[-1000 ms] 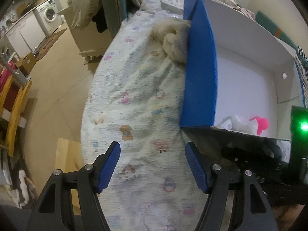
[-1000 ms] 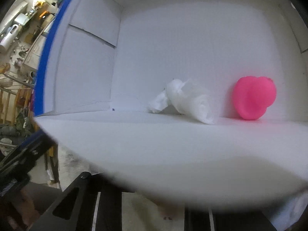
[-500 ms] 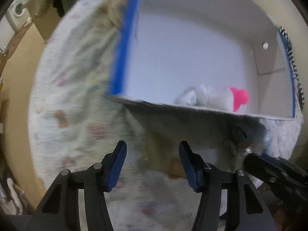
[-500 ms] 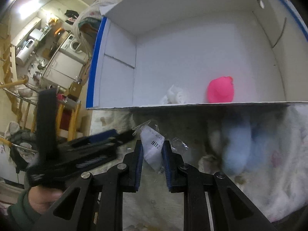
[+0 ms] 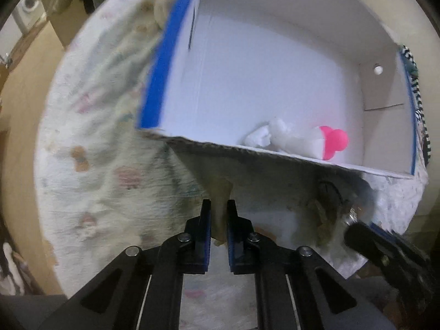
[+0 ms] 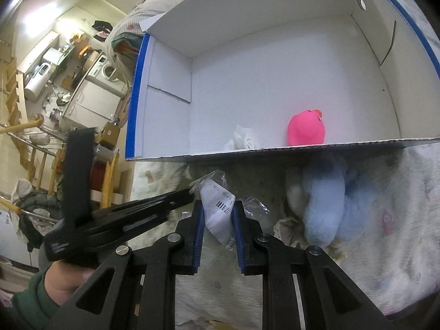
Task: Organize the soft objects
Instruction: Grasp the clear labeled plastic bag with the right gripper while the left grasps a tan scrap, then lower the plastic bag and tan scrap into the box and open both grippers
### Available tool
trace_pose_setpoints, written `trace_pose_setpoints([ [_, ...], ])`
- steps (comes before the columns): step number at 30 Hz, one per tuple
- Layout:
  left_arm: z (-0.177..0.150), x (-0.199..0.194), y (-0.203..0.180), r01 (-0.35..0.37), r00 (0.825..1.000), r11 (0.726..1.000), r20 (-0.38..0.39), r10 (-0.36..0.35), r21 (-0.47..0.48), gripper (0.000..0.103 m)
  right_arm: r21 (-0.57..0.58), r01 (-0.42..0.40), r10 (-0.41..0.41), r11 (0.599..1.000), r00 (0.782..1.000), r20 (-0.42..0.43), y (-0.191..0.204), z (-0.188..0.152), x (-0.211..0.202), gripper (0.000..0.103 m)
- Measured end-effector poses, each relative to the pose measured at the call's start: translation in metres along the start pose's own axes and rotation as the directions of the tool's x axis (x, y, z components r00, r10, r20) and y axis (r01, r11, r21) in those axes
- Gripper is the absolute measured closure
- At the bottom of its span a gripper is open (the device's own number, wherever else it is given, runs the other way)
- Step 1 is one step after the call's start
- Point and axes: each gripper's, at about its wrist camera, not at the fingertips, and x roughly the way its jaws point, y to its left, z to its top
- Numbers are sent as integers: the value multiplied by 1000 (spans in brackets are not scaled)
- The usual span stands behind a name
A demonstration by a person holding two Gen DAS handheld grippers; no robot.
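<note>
My right hand-held gripper [image 6: 217, 214] pinching a plastic packet [image 6: 220, 214], left hand-held gripper [image 5: 218, 214] pinching bedding fabric [image 5: 220, 206], pink toy [image 6: 306, 130] in box [image 6: 275, 27] near front edge.

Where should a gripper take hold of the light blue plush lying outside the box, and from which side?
Grip the light blue plush across its long rounded body, coming from the near side, away from the box. Its upper end tucks against the box's front wall, while the lower bulge lies exposed on the blanket, soft enough to pinch.

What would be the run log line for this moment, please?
left gripper: shut on cloth fold | right gripper: shut on plastic packet | box: pink toy, white cloth inside | blue plush: outside
</note>
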Motion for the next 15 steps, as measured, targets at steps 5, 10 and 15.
trace_pose_setpoints([
  [5, -10, -23, 13, -35, 998, 999, 53, 35, -3, 94, -7, 10, -10, 1000, 1000, -2, 0, -2, 1, 81],
  [10, -25, -29, 23, -69, 995, 998, 71, 70, -15, 94, -12, 30, -30, 999, 1000, -4, 0, -6, 0, 81],
  [15, -31, -38, 13, -88, 989, 996, 115, 89, -11, 94, -12, 39, -39, 999, 999, 3, 0, -8, -5, 81],
])
